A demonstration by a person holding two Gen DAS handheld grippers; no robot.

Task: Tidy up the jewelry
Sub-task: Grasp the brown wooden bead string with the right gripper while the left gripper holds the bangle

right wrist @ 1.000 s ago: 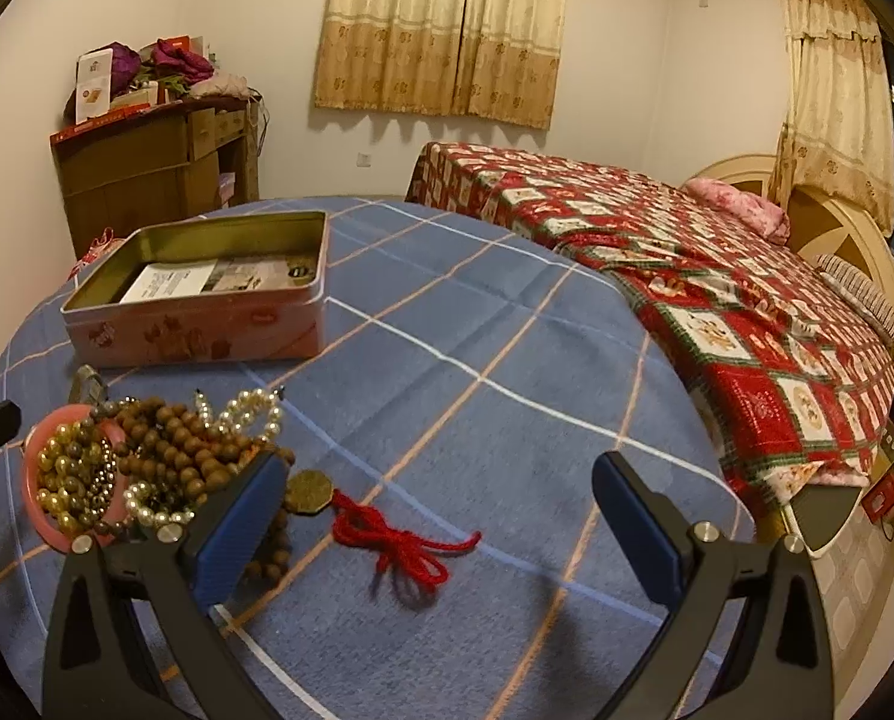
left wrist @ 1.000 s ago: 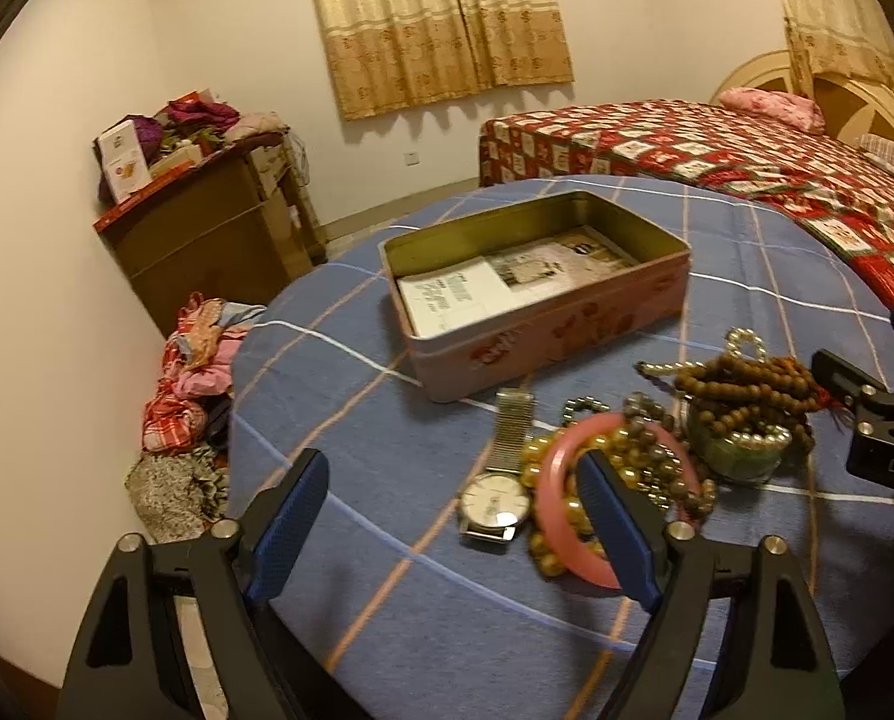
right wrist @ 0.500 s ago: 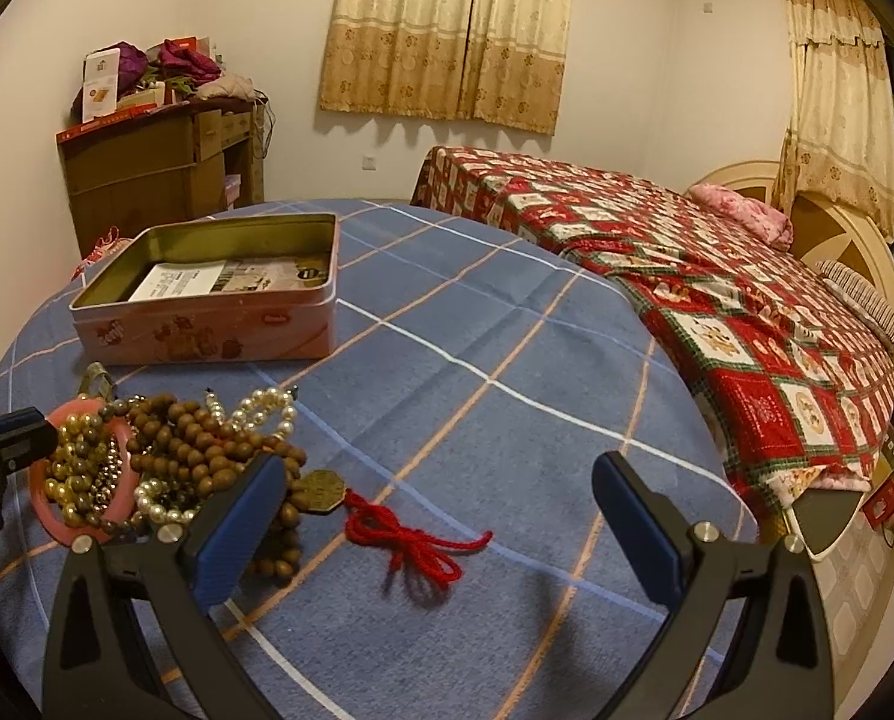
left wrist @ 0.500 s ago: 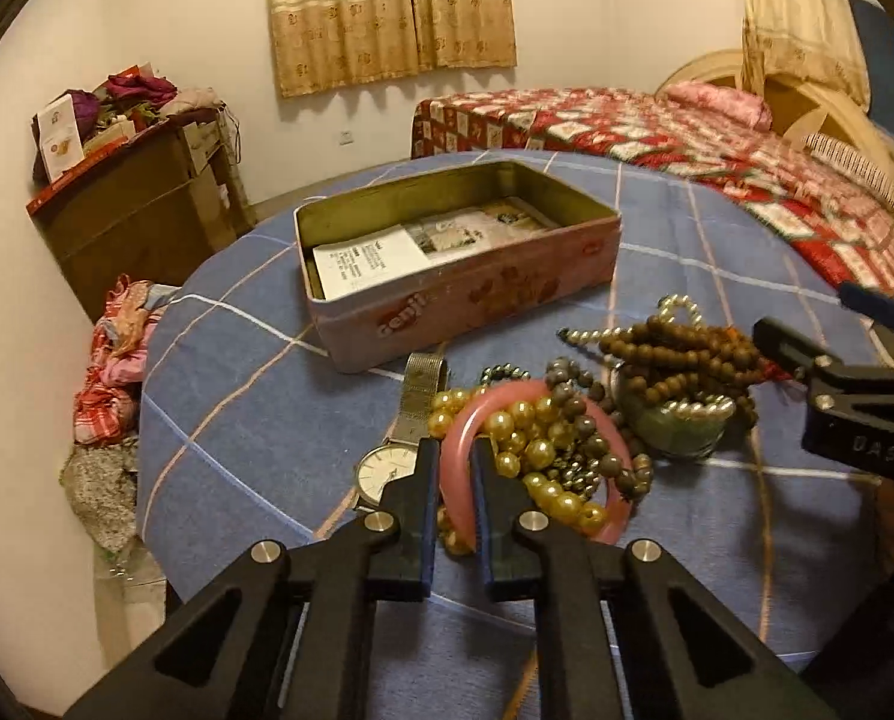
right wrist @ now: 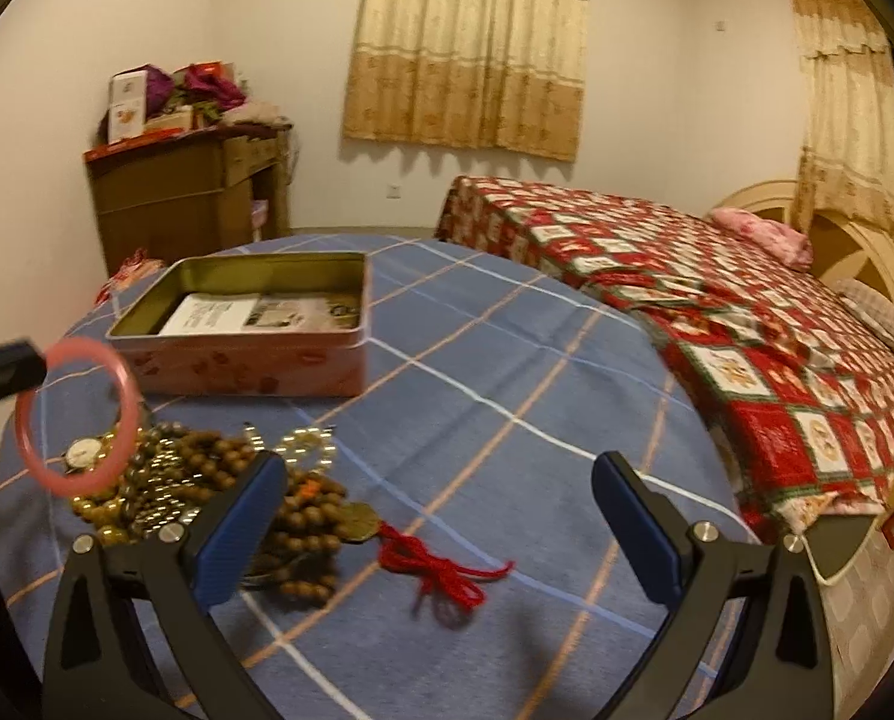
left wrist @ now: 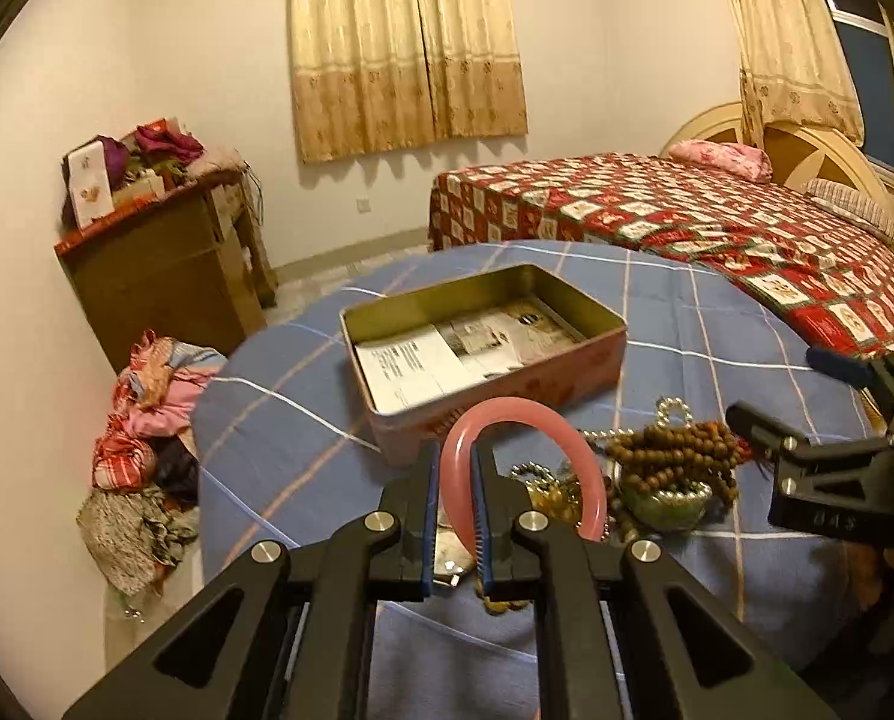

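My left gripper (left wrist: 454, 468) is shut on a pink bangle (left wrist: 543, 420), held upright above the table; the right wrist view shows that bangle (right wrist: 117, 384) hanging clear of the jewelry pile. Under it lie a wristwatch (right wrist: 84, 452), gold beads (right wrist: 96, 507), brown wooden beads (left wrist: 681, 450) and pearls (left wrist: 672, 405) in a heap. An open pink tin (left wrist: 489, 354) with papers inside stands just behind the bangle. My right gripper (right wrist: 438, 495) stands open over the blue checked tablecloth (right wrist: 507, 372), right of the heap, nothing between its fingers.
A red cord tassel (right wrist: 441, 564) and a brass coin (right wrist: 360, 521) lie near my right gripper. A bed (right wrist: 717, 276) with a red quilt is to the right, a wooden cabinet (left wrist: 165, 264) at the back left, and clothes (left wrist: 147, 396) lie on the floor.
My left gripper went from open to shut on the pink bangle, then lifted it off the pile so it stands upright. The right gripper has barely shifted.
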